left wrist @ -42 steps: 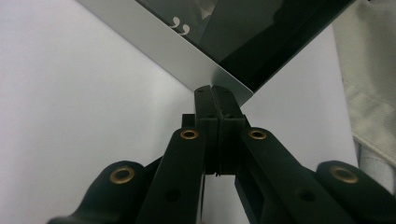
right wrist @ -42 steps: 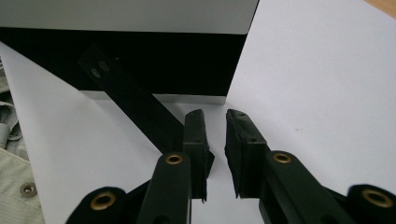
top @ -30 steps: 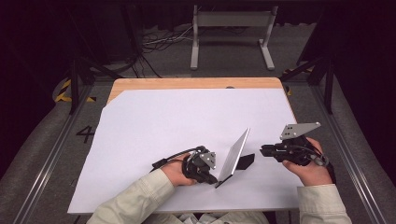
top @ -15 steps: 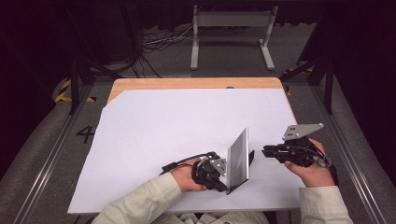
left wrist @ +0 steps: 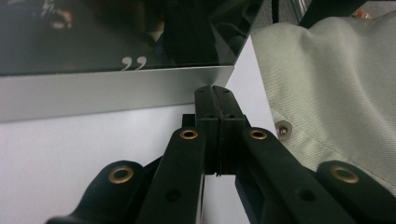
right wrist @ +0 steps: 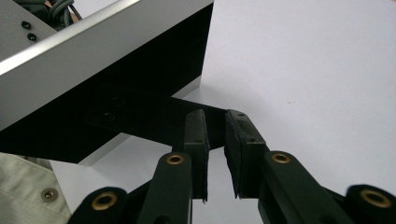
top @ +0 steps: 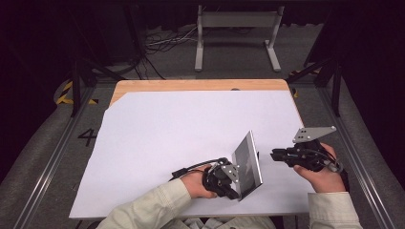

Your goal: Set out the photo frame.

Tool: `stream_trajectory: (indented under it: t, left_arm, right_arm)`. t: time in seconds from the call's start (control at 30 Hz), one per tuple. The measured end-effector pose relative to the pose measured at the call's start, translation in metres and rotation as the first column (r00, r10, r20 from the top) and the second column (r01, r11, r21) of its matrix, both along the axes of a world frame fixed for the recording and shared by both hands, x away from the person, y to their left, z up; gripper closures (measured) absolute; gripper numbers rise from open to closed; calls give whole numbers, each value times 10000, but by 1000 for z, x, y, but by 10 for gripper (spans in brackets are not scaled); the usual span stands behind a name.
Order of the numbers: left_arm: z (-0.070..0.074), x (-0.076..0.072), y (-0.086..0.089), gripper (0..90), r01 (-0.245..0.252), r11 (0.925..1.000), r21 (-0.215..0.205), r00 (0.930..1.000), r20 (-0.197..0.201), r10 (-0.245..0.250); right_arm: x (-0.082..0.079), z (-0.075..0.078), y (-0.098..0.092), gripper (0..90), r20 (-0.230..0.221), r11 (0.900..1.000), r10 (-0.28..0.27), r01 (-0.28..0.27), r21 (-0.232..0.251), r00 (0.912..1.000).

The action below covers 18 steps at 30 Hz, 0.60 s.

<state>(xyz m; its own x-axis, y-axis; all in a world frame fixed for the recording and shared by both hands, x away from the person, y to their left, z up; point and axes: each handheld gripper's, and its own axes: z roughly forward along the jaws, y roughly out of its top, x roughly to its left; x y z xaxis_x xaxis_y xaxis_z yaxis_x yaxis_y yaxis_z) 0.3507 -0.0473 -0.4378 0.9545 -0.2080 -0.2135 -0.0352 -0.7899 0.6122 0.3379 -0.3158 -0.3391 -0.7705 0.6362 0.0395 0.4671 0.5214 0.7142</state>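
A silver-edged picture frame point(top: 248, 164) with dark glass stands tilted on its lower edge on the white table sheet point(top: 167, 133). My left gripper point(top: 235, 192) sits at its lower left, jaws shut. In the left gripper view the left gripper point(left wrist: 215, 91) has its tips against the frame's silver border point(left wrist: 93, 93). My right gripper point(top: 273, 155) hovers just right of the frame. In the right gripper view the right gripper point(right wrist: 215, 116) keeps a narrow gap between its pads, and its tips are at the end of the black stand leg point(right wrist: 140, 116) on the frame's back point(right wrist: 93, 46).
The sheet covers a wooden tabletop point(top: 191, 85) whose far edge shows. Metal rails point(top: 353, 143) run along both sides. A grey metal stand point(top: 236, 19) and cables lie on the floor beyond. A pale sleeve point(left wrist: 336, 84) lies close by the left gripper.
My left hand has moved right with the frame, which has turned and now stands steeper, nearer the right gripper. The right hand has stayed in place.
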Motion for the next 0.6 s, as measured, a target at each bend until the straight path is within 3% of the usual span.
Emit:
stream_trajectory:
  t: [0.23,0.6]
  left_arm:
    - [0,0,-16,900,91,9999,-81,10000,-3,-91]
    - [-1,1,-25,900,-470,9988,-144,9989,-19,470]
  right_arm:
    - [-10,-3,-9,777,-165,9991,-433,433,4,9989]
    - [-15,-4,-14,750,-225,9967,-804,806,67,9965]
